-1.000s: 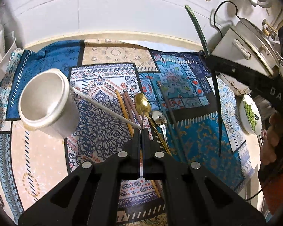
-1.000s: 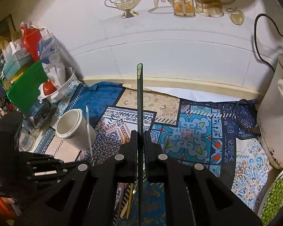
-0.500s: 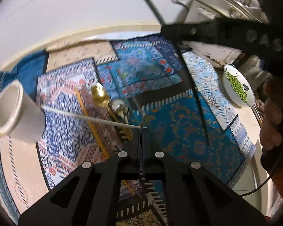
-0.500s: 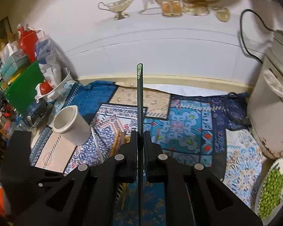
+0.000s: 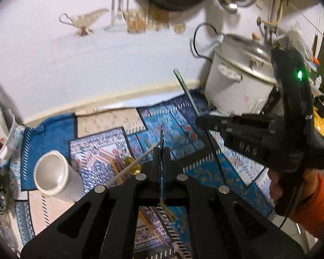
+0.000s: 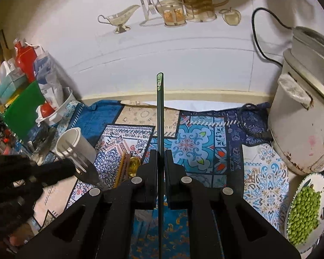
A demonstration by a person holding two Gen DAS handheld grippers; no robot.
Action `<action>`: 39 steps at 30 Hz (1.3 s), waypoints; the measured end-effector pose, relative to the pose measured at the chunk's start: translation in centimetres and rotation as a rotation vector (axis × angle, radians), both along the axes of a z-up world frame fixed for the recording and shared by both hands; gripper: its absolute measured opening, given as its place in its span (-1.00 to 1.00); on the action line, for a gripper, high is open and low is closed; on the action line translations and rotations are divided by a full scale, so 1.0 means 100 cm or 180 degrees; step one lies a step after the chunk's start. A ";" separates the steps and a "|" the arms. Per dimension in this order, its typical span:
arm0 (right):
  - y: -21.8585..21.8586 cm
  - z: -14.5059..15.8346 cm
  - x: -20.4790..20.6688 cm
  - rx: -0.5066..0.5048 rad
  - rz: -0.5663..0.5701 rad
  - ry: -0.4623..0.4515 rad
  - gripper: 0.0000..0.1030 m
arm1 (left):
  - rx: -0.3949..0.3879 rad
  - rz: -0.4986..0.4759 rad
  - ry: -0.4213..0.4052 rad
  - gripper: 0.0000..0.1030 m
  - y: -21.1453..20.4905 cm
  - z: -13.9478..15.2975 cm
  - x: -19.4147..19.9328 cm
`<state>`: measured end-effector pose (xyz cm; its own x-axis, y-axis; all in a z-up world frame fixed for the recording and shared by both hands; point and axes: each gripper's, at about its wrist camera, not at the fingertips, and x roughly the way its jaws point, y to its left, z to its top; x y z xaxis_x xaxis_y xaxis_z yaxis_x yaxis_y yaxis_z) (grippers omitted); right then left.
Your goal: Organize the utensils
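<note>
The right gripper (image 6: 160, 157) is clamping one dark green chopstick (image 6: 159, 112); the left gripper (image 5: 161, 154) is pinching one thin white stick (image 5: 138, 161) near one white cup (image 5: 54, 176).

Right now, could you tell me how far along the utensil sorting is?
Early. The white cup looks empty in the left view. In hand: the right gripper is shut on a dark green chopstick; the left gripper pinches a thin utensil, blurred. Left to do: the gold spoon and brown chopsticks lie on the patterned cloth.
</note>
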<state>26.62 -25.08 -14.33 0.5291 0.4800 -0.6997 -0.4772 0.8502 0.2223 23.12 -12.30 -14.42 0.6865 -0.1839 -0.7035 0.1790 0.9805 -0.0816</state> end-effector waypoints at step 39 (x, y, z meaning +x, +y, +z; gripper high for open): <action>0.132 0.059 0.012 0.0319 0.0951 -0.0480 -0.89 | 0.0220 0.1333 -0.0858 -1.00 0.140 0.104 -0.036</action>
